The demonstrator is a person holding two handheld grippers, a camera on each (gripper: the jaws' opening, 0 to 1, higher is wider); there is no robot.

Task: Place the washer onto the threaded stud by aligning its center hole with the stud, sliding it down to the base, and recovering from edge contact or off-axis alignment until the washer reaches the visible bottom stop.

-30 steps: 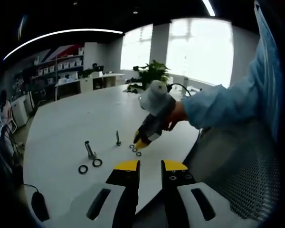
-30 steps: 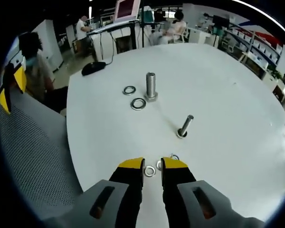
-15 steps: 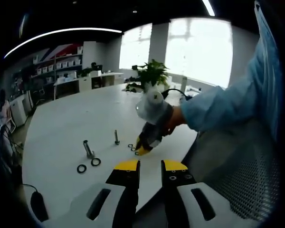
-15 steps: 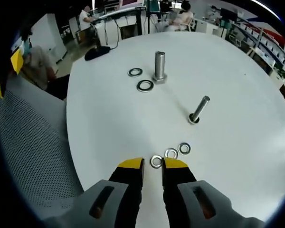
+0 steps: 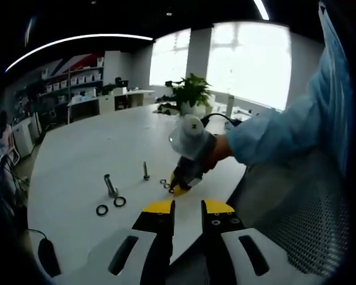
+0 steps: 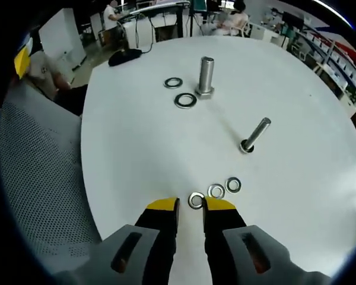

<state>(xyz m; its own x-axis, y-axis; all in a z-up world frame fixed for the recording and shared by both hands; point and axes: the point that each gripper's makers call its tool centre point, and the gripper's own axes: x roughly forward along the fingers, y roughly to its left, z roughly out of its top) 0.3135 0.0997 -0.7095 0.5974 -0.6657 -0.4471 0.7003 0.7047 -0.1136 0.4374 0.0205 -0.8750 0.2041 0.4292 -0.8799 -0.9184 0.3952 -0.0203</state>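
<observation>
The right gripper (image 6: 190, 205) is tipped down at the table's near edge, its yellow-tipped jaws held a narrow gap apart with nothing between them, the nearest small washer (image 6: 196, 200) lying flat on the table just ahead of that gap. In the left gripper view the same tool (image 5: 179, 186) shows nosed down by the washers, gripped by a hand (image 5: 216, 151) coming out of a light blue sleeve (image 5: 285, 133). The left gripper (image 5: 188, 206) hangs back off the table edge, jaws a little apart, empty.

The round white table (image 6: 296, 101) is smooth and matte. Two more small washers (image 6: 224, 188) sit beside the first in a short row. Further on stands the thin threaded stud (image 6: 255, 135), then a thick bolt (image 6: 205, 76) on its hex head, with two darker, larger washers (image 6: 179, 92) beside it. A grey mesh chair back (image 6: 38, 172) is nearby; beyond are a potted plant (image 5: 188, 93), bright windows (image 5: 249, 62) and shelving (image 5: 77, 83).
</observation>
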